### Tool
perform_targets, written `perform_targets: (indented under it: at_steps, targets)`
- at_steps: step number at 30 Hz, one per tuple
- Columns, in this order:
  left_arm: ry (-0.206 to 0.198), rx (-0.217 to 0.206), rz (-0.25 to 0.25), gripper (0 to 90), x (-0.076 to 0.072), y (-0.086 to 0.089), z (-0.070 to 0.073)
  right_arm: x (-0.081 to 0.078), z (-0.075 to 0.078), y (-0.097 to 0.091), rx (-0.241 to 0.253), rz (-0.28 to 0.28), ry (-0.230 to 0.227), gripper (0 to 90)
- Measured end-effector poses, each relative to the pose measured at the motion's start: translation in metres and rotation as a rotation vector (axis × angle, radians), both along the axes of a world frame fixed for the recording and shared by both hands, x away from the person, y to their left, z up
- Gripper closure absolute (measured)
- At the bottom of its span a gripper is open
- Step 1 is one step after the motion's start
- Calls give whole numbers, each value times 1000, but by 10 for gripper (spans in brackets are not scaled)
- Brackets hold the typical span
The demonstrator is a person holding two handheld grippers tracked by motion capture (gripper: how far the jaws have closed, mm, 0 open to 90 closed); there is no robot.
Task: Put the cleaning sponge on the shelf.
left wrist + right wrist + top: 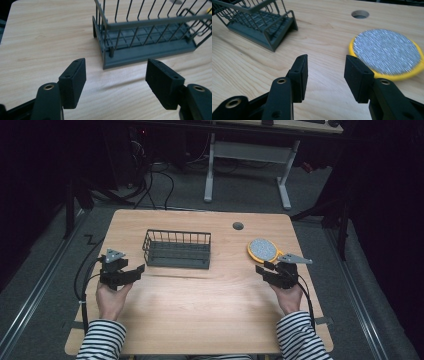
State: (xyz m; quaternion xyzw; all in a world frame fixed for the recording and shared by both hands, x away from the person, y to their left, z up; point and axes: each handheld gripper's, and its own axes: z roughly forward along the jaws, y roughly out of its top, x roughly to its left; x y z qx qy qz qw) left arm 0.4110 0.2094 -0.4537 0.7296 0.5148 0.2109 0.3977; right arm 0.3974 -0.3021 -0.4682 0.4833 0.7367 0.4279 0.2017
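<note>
1. A lab or test room – dark curtained walls, grey carpet floor (pixel 45 270)
2. Cables (pixel 150 187) trail past a white-legged desk (pixel 247 150) behind
3. Wooden surface (pixel 200 295) with a cable hole (pixel 238 226) – office-style furniture

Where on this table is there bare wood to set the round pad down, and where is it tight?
The widest bare patch is the near half of the table, between the left gripper and right gripper. A smaller patch lies between the wire rack and the yellow-rimmed pad. Tightest is the right edge, where the right gripper's open jaws sit close beside the pad.
</note>
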Motion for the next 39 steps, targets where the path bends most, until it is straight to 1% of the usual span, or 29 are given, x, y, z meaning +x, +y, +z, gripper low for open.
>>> perform_targets:
  at_steps: [4,7,8,11,12,13,14,16,18,19,20,22,23,24,25,28,31,35,36,39]
  targets:
    - [-4,-9,-5,340,7,-2,9,9,8,17,-7,33,-15,549]
    - [-14,-6,-1,339,14,-2,13,16,13,28,3,58,-16,549]
    - [-9,-17,-1,340,17,-2,13,18,15,32,3,65,-20,549]
    - [-3,-14,-4,340,25,-4,15,25,22,42,3,91,-27,550]
    - [-3,-10,-3,340,28,-5,15,27,24,46,10,98,-29,550]
    - [-8,-24,-1,344,30,-6,15,30,26,49,12,105,-28,551]
    - [0,-35,-2,353,32,-6,15,32,28,53,11,111,-31,551]
    - [8,-15,3,352,37,-8,16,37,31,60,13,124,-32,551]
    - [11,-16,2,355,41,-10,17,42,33,67,15,134,-29,551]
    - [7,-16,4,355,42,-11,18,45,34,71,20,138,-29,551]
    - [6,-31,5,361,44,-10,19,47,35,75,20,142,-26,551]
    - [10,-19,14,363,49,-11,21,53,37,81,23,148,-25,549]
    - [10,-19,14,365,49,-11,21,55,38,85,27,150,-24,549]
    - [11,-23,21,366,52,-11,22,58,39,88,28,152,-23,548]
    - [12,-22,23,368,54,-12,22,61,39,92,29,153,-20,548]
    - [13,-50,31,380,58,-11,21,68,40,104,23,160,-15,545]
    - [15,-45,40,397,62,-11,17,75,40,115,16,167,-8,542]
    - [14,-67,37,423,66,-11,15,83,38,127,5,167,-3,538]
    - [19,-71,33,427,67,-11,13,85,37,130,4,164,1,536]
    - [24,-69,34,443,69,-12,10,91,32,135,7,155,15,526]
